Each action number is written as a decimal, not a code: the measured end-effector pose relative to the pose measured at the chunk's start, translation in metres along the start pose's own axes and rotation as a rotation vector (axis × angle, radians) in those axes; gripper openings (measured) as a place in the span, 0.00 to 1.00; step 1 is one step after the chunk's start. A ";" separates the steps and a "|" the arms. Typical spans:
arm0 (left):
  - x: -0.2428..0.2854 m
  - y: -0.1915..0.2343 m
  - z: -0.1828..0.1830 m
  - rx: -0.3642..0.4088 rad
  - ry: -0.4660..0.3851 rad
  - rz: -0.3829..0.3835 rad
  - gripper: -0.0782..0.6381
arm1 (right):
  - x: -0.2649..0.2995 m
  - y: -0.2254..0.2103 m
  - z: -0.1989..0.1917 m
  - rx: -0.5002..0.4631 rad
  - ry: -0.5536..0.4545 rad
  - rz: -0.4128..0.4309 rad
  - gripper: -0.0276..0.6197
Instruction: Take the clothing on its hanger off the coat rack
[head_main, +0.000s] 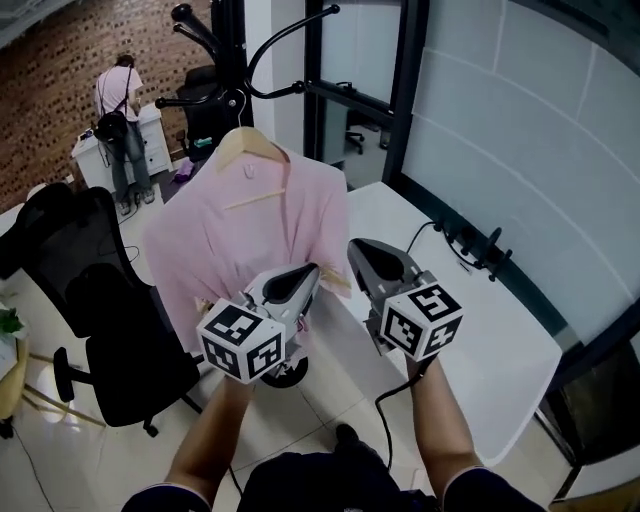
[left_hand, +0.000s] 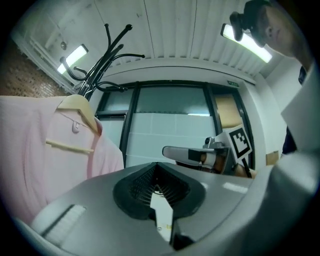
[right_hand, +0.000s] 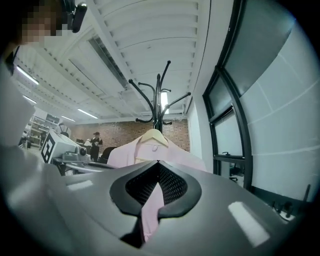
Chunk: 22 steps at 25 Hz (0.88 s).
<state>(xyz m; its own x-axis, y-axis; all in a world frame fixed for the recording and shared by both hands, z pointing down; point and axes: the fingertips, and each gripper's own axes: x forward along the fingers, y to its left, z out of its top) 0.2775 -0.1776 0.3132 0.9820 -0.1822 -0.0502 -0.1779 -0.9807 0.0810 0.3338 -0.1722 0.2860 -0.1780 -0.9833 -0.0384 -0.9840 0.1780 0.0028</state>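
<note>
Two walls meet behind the coat rack (head_main: 230, 60): a red brick wall (head_main: 50, 90) on its left and a pale glazed partition (head_main: 520, 150) with dark frames on its right. A pale glossy tiled floor (head_main: 330, 400) spreads out from the rack's foot. Right of the rack and nearer to me lies a white table (head_main: 500, 350), bare and matte apart from a black cable (head_main: 470, 245) along its far edge. Left of the rack stands a black office chair (head_main: 110, 320). Well beyond the rack, by the brick wall, a person (head_main: 122, 110) faces a white cabinet (head_main: 150, 140).

The pink clothing (head_main: 240, 250) hangs on the rack by its wooden hanger (head_main: 250, 150) — collar up, front towards me.

I hold both grippers out low in front of the rack. My left gripper (head_main: 305, 275) points at the lower part of the clothing, jaws pressed together with only a thin slit between them and nothing in it. My right gripper (head_main: 355, 248) sits just off the clothing's right edge, on the table side — jaws likewise together, gripping nothing. Pink cloth shows through their slit from farther off.
</note>
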 end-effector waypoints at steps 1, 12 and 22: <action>0.003 0.004 0.002 -0.001 -0.005 0.029 0.12 | 0.006 -0.003 -0.001 -0.008 0.008 0.028 0.05; 0.008 0.037 0.016 0.012 -0.049 0.335 0.12 | 0.057 -0.011 0.012 -0.104 0.002 0.324 0.05; 0.005 0.056 0.011 -0.005 -0.035 0.513 0.12 | 0.081 -0.014 0.009 -0.136 0.001 0.457 0.05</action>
<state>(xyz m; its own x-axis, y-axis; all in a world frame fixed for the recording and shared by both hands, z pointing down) 0.2715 -0.2340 0.3065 0.7657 -0.6422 -0.0364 -0.6357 -0.7642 0.1089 0.3332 -0.2543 0.2743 -0.5927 -0.8054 -0.0019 -0.7965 0.5858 0.1501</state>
